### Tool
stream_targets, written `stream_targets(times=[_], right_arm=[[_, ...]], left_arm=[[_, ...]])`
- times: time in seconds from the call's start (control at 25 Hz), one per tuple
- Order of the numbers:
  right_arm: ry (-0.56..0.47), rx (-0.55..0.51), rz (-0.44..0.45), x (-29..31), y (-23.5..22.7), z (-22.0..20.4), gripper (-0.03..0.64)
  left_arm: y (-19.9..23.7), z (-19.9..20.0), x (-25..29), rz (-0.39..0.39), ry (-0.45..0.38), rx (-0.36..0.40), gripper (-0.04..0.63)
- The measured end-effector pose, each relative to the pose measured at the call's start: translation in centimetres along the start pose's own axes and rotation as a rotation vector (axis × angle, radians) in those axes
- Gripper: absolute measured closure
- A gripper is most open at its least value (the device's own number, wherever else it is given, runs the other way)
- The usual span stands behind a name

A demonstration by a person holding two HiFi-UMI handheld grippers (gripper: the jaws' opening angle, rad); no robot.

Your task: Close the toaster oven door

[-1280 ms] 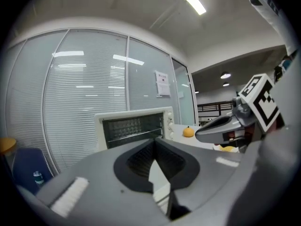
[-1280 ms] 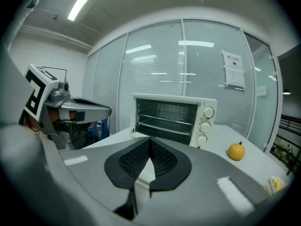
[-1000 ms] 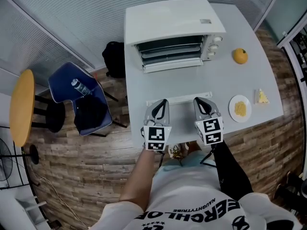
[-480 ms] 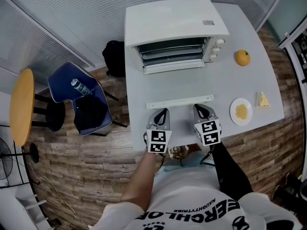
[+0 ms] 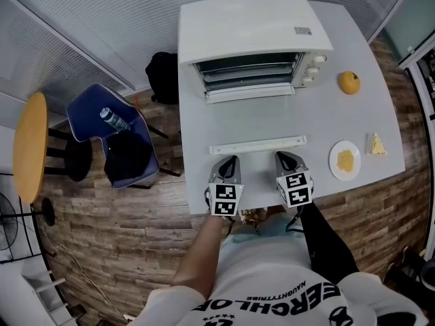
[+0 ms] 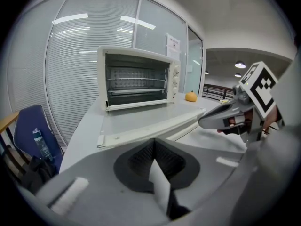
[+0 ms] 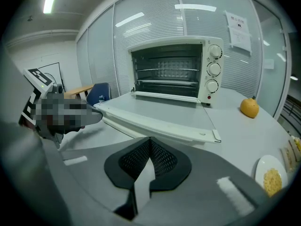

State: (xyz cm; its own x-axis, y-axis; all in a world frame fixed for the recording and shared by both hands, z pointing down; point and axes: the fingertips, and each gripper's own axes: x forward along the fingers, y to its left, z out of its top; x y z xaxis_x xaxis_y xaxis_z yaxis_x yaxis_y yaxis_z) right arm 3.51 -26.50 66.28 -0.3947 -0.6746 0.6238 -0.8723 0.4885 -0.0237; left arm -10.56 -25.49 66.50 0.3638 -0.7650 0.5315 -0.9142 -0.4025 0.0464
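A blue chair carrying a bottle stands on the wooden floor, left of the white desk. At the desk's far side the toaster oven faces the person, its door dropped fully open and lying level, handle edge nearest the tongs. Just short of that handle, the left tongs and the right tongs are held side by side, each pair pressed together with nothing between. Farther right on the desk lie an orange, a small plate of yellow food and a pale wedge.
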Motion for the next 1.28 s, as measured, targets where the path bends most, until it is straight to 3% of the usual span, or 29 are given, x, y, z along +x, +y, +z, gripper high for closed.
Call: stream_targets(times=[0.68, 1.28], right_arm=[[0.059, 0.013, 0.011, 2.2, -1.4, -0.5, 0.615], [0.044, 0.033, 0.012, 2.2, -1.4, 0.1, 0.615]], left_arm=[[1.8, -0.8, 2.0, 0.035, 0.040, -0.094, 0.540], [1.8, -0.6, 1.9, 0.048, 0.034, -0.096, 0.540]])
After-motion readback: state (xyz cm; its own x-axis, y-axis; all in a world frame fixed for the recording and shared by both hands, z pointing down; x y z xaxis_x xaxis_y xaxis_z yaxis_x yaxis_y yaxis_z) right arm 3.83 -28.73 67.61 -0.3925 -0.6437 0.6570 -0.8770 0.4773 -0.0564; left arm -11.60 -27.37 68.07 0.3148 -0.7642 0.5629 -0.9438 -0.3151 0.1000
